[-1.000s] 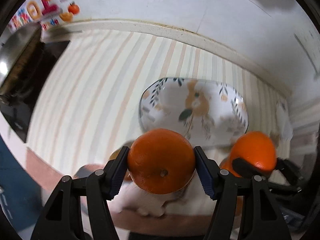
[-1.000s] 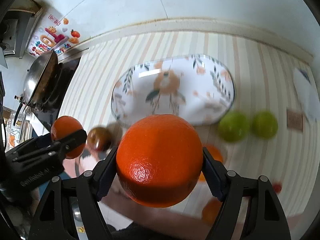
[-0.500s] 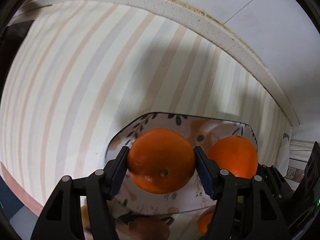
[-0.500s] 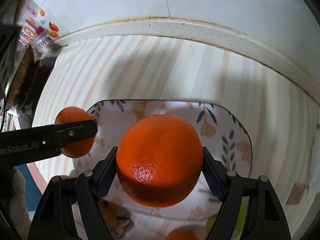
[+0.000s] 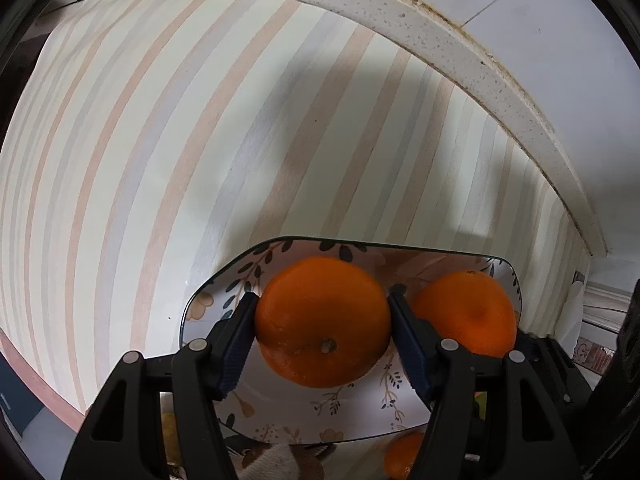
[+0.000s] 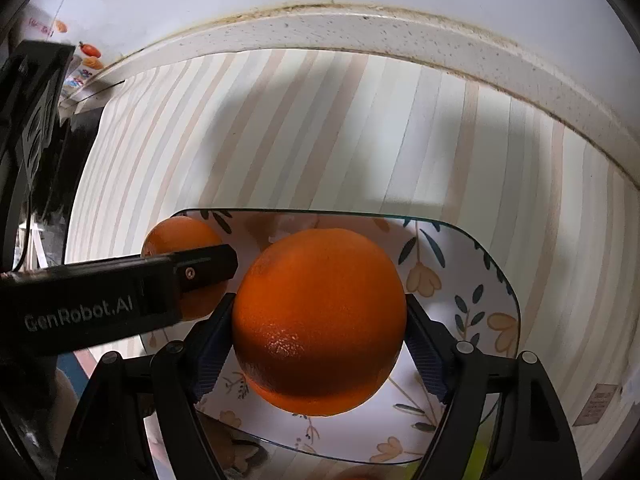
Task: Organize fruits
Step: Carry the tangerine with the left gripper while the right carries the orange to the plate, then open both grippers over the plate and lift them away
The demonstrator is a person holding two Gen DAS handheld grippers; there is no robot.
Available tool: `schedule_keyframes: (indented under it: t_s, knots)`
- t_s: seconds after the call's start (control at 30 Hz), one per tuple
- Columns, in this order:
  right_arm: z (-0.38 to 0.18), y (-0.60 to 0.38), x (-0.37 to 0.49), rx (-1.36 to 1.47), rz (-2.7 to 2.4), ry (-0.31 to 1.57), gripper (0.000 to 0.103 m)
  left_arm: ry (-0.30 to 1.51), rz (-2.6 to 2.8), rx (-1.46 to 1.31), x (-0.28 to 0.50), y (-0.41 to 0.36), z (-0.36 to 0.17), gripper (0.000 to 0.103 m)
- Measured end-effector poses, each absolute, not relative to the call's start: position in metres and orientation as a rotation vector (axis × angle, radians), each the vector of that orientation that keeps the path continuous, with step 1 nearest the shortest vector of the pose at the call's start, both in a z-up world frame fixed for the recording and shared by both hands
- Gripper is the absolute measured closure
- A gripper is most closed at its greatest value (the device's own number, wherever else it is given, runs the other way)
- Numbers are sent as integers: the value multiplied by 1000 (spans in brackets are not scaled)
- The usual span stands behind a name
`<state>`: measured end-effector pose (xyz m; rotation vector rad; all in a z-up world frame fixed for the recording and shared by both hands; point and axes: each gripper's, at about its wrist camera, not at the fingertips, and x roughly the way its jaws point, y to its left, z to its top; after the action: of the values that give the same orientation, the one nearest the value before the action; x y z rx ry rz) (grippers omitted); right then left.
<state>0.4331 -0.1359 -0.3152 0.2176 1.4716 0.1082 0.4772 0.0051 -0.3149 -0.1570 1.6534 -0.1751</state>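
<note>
- The bench [image 5: 168, 128], under a striped covering, runs back to a speckled ledge [image 6: 360, 32] at the wall.
- The floral plate [image 6: 472, 280] rests on the bench, its long axis running side to side across both views; every place below is given relative to it.
- The right gripper [image 6: 320, 320] hangs over the plate's middle, its fingers [image 6: 424, 344] closed on a large orange [image 6: 320, 320] which covers much of the plate's pattern.
- The left gripper [image 5: 322, 320] sits over the plate's left part, its fingers [image 5: 236, 340] clamped on a second orange [image 5: 322, 320] with the stem scar facing the camera.
- The two oranges lie side by side along the plate's long axis (in the left wrist view the large one shows just to the right of the held one).
- Whether either fruit already touches the plate I cannot tell; both look very low over it.
- Judging by this, the coming move is a release: each fruit lies straight between its own fingers and above the plate, so opening should drop it inside the rim, though the fruits may roll together.
- A small orange fruit [image 5: 400, 456] shows just off the plate's near edge.
</note>
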Motion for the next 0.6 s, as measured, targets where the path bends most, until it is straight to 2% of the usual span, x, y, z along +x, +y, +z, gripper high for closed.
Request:
schedule_keyframes:
  t_s: [0.03, 0.07, 0.13, 0.6]
  knots:
    - [-312, -138, 434, 216, 100, 1465, 13, 1643, -174, -153, 477, 5, -311, 35]
    - [-309, -140, 434, 214, 98, 1458, 11, 1635, -173, -152, 477, 5, -309, 27]
    - [-301, -141, 434, 210, 91, 1449, 10, 1609, -174, -141, 474, 6, -300, 20]
    - [-229, -136, 375, 123, -14, 1386, 10, 1410, -100, 14, 403, 45, -219, 19]
